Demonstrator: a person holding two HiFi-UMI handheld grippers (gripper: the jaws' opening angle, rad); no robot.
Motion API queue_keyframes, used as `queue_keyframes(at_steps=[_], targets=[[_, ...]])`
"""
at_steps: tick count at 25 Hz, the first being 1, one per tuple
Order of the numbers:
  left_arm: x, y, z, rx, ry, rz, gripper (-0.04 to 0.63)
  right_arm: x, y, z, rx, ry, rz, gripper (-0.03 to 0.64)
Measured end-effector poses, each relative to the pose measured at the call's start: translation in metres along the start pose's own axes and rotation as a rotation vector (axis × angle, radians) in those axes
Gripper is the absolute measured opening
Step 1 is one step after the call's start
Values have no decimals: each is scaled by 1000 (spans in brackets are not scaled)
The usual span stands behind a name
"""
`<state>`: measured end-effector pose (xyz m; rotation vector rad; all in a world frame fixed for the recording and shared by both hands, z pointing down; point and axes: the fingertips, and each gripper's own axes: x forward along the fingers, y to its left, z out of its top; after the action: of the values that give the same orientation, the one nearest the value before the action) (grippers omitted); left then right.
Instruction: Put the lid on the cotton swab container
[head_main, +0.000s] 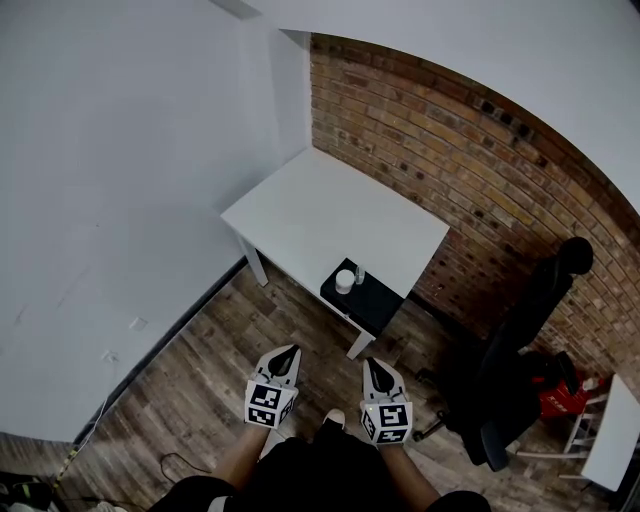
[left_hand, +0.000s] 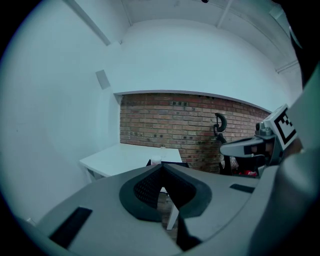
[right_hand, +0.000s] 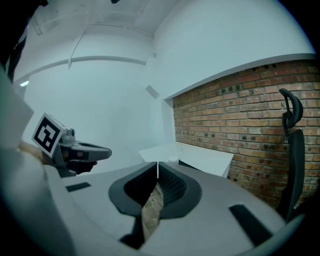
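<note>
On a black mat (head_main: 368, 302) at the near corner of the white table (head_main: 320, 205) stand a small white round piece (head_main: 344, 281) and a small clear piece (head_main: 359, 273). They are too small to tell lid from container. My left gripper (head_main: 293, 349) and right gripper (head_main: 372, 362) hang side by side over the wooden floor, well short of the table, both shut and empty. The white piece (left_hand: 156, 160) shows just beyond the left gripper (left_hand: 161, 165). It (right_hand: 173, 160) also lies beyond the right gripper (right_hand: 158, 164).
A brick wall (head_main: 480, 170) runs behind the table. A black office chair (head_main: 520, 350) stands to the right, with a red object (head_main: 555, 395) and a white shelf (head_main: 610, 430) beyond it. A white wall (head_main: 120, 180) is on the left.
</note>
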<state>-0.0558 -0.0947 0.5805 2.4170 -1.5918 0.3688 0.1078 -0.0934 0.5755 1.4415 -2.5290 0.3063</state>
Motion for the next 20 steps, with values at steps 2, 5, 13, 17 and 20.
queue_keyframes(at_steps=[2,5,13,17,20], targets=[[8,0,1,0,3,8,14,6,-8,3,1,-3,6,23],[20,-1,3,2,2,12,14,13,-19,6,3,-6,12,22],[46,5,14,0,-6,11,15,38,-33,16,-1,-8,25,23],[64,17,18,2,-1,2,14,57,-36,20,-2,-1,23,22],[83,30,22,12,-2,-14,15,75,-41,25,-2,-5,7,22]])
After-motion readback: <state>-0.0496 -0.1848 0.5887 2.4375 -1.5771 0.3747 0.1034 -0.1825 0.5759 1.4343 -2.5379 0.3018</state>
